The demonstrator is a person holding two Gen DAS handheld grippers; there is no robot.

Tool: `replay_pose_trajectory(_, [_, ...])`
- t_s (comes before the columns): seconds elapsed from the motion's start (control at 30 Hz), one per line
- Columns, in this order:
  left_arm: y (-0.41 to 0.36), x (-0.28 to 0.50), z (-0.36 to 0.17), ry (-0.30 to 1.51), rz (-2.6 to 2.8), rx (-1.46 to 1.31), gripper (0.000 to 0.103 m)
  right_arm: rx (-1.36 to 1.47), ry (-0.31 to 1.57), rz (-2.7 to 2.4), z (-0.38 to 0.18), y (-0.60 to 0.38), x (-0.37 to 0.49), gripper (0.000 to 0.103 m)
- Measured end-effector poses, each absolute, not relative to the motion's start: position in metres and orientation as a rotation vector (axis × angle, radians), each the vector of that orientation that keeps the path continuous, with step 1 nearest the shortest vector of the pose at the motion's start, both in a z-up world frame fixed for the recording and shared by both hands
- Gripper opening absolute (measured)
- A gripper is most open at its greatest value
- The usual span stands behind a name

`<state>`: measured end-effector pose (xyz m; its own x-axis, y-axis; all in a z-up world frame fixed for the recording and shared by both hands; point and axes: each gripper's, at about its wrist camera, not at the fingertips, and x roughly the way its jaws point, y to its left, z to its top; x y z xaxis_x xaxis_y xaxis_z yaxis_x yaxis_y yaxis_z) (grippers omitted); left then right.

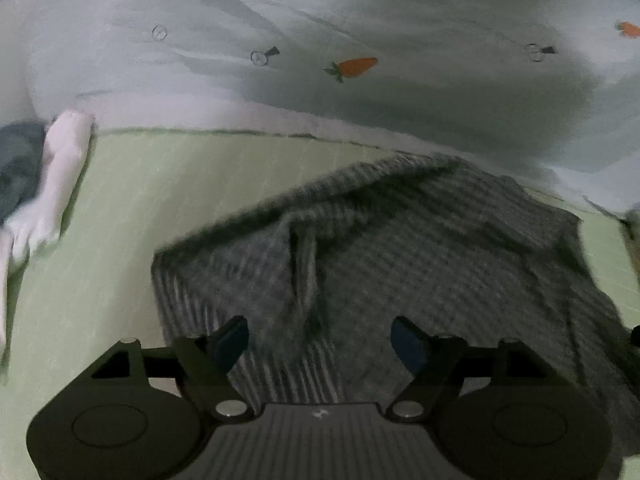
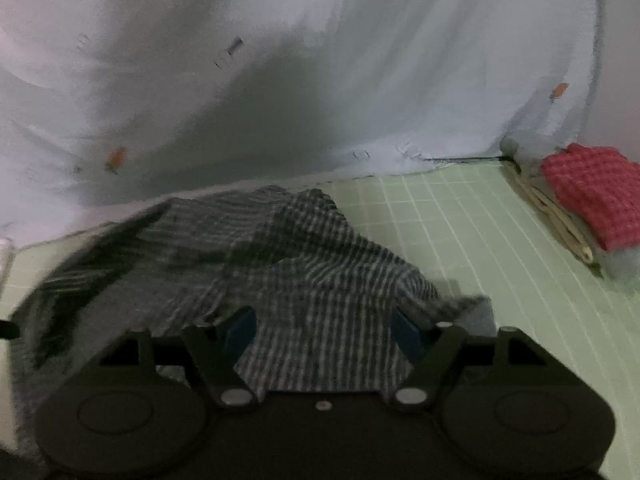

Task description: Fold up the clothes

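Evidently you had both grippers over the striped grey garment [image 1: 400, 248], which lay rumpled on the green checked mat [image 1: 120, 208], its far edge close to the carrot-print sheet [image 1: 280, 40] hanging behind. The left gripper [image 1: 320, 340] had its jaws spread wide with cloth beneath them but nothing pinched; the right gripper [image 2: 324, 332] stood the same, jaws apart over the stripes, pads clear of the fabric.

The step in hand looked like taking a fresh hold for the next fold. The garment was still bunched, with a raised ridge running through its middle, so you would have done well to pick two matching points along one edge rather than grab the nearest lump. A pinch on a single layer at the hem would have let you pull the cloth flat before folding; catching the ridge would have dragged a crease into the fold.

You had room on the right, though the red knitted cloth [image 2: 592, 192] sat on a folded stack at the far right, and white clothes [image 1: 48, 184] lay at the left edge of the mat.
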<state>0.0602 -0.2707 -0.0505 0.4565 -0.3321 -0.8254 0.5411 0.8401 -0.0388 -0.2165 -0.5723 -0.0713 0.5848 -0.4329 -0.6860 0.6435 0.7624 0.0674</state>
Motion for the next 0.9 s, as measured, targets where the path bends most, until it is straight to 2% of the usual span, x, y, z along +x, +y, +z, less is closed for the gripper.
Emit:
replay_pose_trajectory(0.33, [-0.327,0.151,-0.104,0.950,-0.511,0.293,0.081,0.326,0.831,-0.640,-0.141,-0.673,-0.100,0.086])
replay_pose_trajectory(0.37, [-0.332,0.157,-0.111,0.960,-0.509,0.294,0.078,0.323,0.848,-0.637,-0.148,-0.679,-0.090,0.086])
replay_pose_trajectory(0.4, [-0.335,0.162,-0.116,0.967,-0.503,0.293,0.070,0.334,0.861,-0.620,-0.154,-0.683,-0.080,0.083])
replay_pose_trajectory(0.43, [-0.337,0.167,-0.121,0.972,-0.495,0.290,0.062,0.347,0.874,-0.601,-0.160,-0.687,-0.071,0.078])
replay_pose_trajectory(0.47, [-0.336,0.172,-0.124,0.977,-0.486,0.273,0.040,0.354,0.864,-0.581,-0.161,-0.688,-0.066,0.070])
replay_pose_trajectory(0.5, [-0.334,0.177,-0.126,0.981,-0.476,0.251,0.027,0.351,0.842,-0.557,-0.160,-0.687,-0.061,0.057])
replay_pose_trajectory(0.53, [-0.331,0.182,-0.125,0.982,-0.465,0.227,0.017,0.366,0.830,-0.521,-0.157,-0.687,-0.052,0.030])
replay_pose_trajectory(0.57, [-0.327,0.188,-0.124,0.986,-0.450,0.200,0.009,0.382,0.818,-0.483,-0.154,-0.686,-0.044,0.019])
replay_pose_trajectory(0.67, [-0.307,0.208,-0.120,0.971,-0.380,0.139,0.008,0.316,0.737,-0.423,-0.138,-0.674,-0.016,0.013])
replay_pose_trajectory(0.73, [-0.292,0.221,-0.117,0.947,-0.330,0.116,0.009,0.274,0.679,-0.383,-0.126,-0.666,0.006,0.013])
replay_pose_trajectory(0.77, [-0.285,0.226,-0.114,0.934,-0.309,0.102,0.014,0.263,0.653,-0.363,-0.120,-0.662,0.018,0.016])
replay_pose_trajectory(0.8, [-0.278,0.228,-0.110,0.919,-0.287,0.096,0.021,0.246,0.636,-0.349,-0.116,-0.655,0.028,0.019])
replay_pose_trajectory(0.87, [-0.268,0.227,-0.100,0.892,-0.260,0.095,0.030,0.174,0.645,-0.366,-0.106,-0.636,0.044,0.045])
replay_pose_trajectory(0.9, [-0.264,0.222,-0.094,0.885,-0.262,0.097,0.040,0.134,0.653,-0.382,-0.101,-0.626,0.048,0.047])
